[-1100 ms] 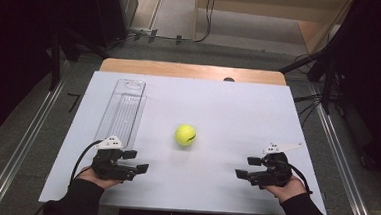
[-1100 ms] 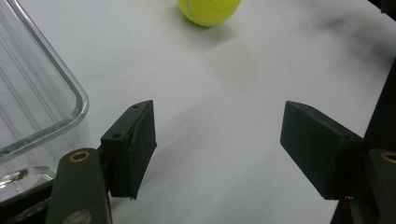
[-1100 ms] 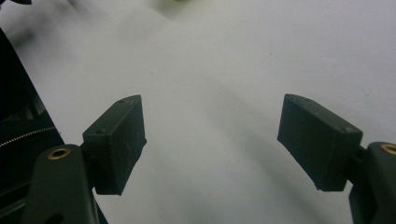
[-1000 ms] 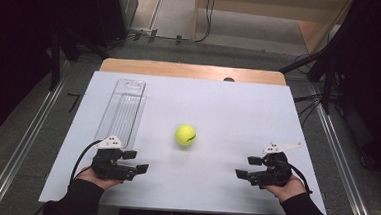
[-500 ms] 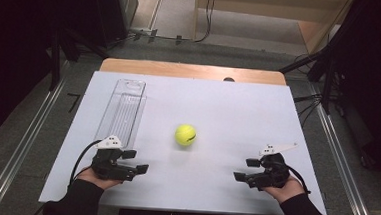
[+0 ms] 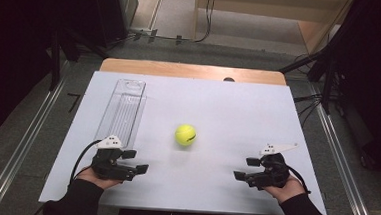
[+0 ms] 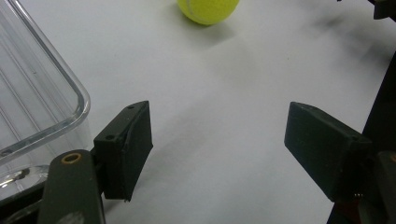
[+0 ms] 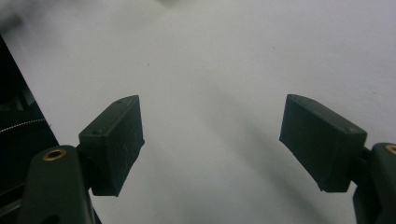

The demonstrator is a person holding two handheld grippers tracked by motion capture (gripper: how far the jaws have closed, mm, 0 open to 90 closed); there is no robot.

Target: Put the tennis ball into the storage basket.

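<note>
Tennis ball (image 6: 185, 134) first: we see it lying alone near the middle of the white bench (image 6: 238, 110), well apart from both tools and roughly between them, a little farther from the person than either. Our left tool (image 6: 137, 162) rests low at the near left of the bench, held in the left hand (image 6: 99, 174), and points across toward the centre. Seen along the left tool (image 7: 217, 140), the ball (image 7: 208, 9) sits far ahead at the top edge, slightly left of the gap. Both jaws stand wide apart with bare white bench between them; they hold nothing and touch nothing. Just beside the left jaw lies the near corner of a clear plastic tray (image 7: 37, 107), close but apart from the pad. From above, that tray (image 6: 123, 108) runs lengthwise away from the left tool along the bench's left side.

Our right tool (image 6: 242, 168) rests at the near right, in the right hand (image 6: 286, 186), pointing inward. Along the right tool (image 8: 212, 135), the jaws are likewise spread wide over bare bench, gripping nothing.
</note>
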